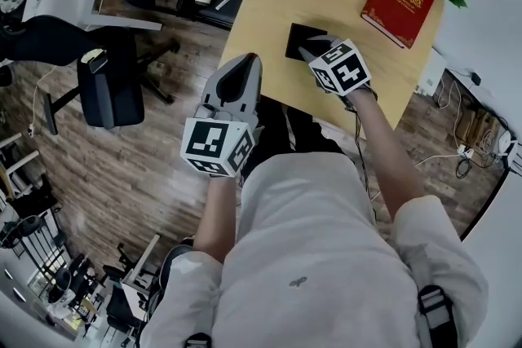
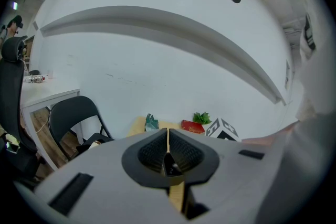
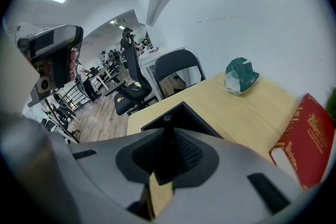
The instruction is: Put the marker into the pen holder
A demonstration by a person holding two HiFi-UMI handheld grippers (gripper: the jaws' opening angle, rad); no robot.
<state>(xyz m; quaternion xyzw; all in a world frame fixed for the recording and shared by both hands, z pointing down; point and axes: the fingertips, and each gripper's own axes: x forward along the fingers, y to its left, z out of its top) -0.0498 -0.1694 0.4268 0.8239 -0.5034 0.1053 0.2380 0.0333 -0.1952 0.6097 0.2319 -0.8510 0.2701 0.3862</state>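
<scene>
Now the jaws of your right gripper (image 3: 167,153) clamp the marker (image 3: 168,131) over the pen holder (image 3: 190,116); lower it, then release. Left gripper (image 2: 168,150): jaws together, empty.

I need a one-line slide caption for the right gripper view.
Right gripper holds a black marker at the pen holder on a wooden table.

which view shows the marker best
Right gripper view: the marker stands clamped between the jaws, its end over the pen holder. In the head view the right gripper hides it; the left gripper view misses it.
</scene>
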